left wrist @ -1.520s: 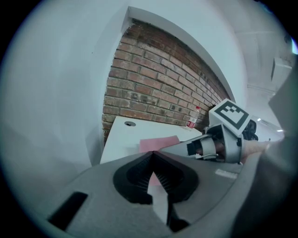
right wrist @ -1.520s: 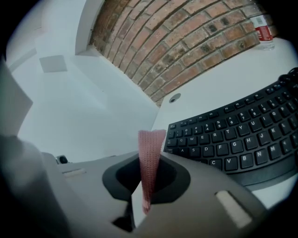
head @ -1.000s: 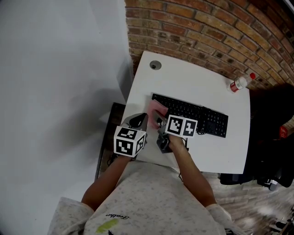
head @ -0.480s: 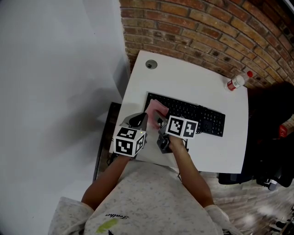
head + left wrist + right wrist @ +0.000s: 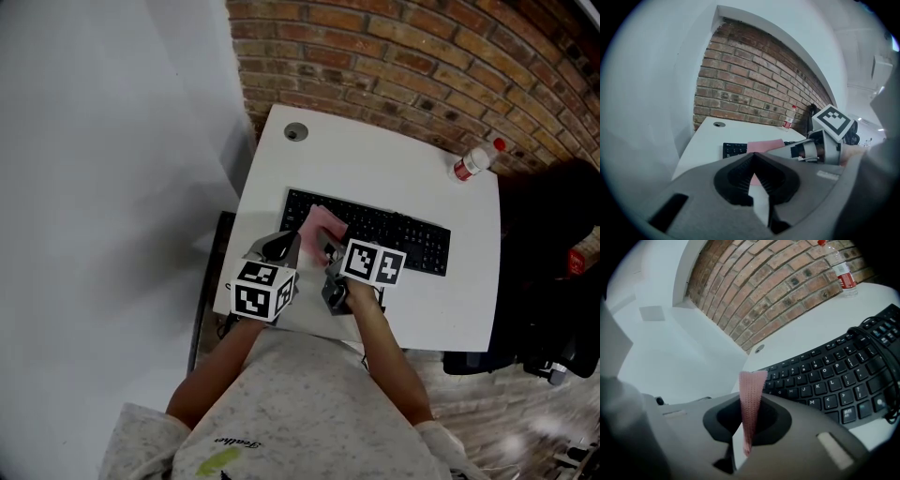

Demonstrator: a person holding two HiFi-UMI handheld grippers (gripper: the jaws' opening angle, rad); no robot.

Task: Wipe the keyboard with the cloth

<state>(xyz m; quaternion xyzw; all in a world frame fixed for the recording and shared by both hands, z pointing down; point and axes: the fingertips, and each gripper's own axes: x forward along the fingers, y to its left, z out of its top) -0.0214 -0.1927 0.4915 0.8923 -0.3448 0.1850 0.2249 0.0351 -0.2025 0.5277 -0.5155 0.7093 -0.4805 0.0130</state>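
A black keyboard (image 5: 375,232) lies across the white desk (image 5: 384,169). A pink cloth (image 5: 320,224) rests on the keyboard's left end, and my right gripper (image 5: 330,246) is shut on it. In the right gripper view the cloth (image 5: 751,404) stands as a thin strip pinched between the jaws, with the keyboard (image 5: 834,376) beyond. My left gripper (image 5: 286,246) hovers at the desk's near left edge, jaws shut with nothing between them. In the left gripper view the cloth (image 5: 764,145) and the keyboard's left end (image 5: 734,149) lie just ahead, with the right gripper (image 5: 806,149) beside them.
A plastic water bottle (image 5: 472,162) with a red cap lies at the desk's far right corner near the brick wall (image 5: 403,56). A round cable grommet (image 5: 295,132) sits at the far left corner. A black cable (image 5: 876,362) runs over the keyboard's right part.
The head view has shifted, so the desk sits a little further left and up. Both grippers and the cloth hold about the same place on the keyboard's left end.
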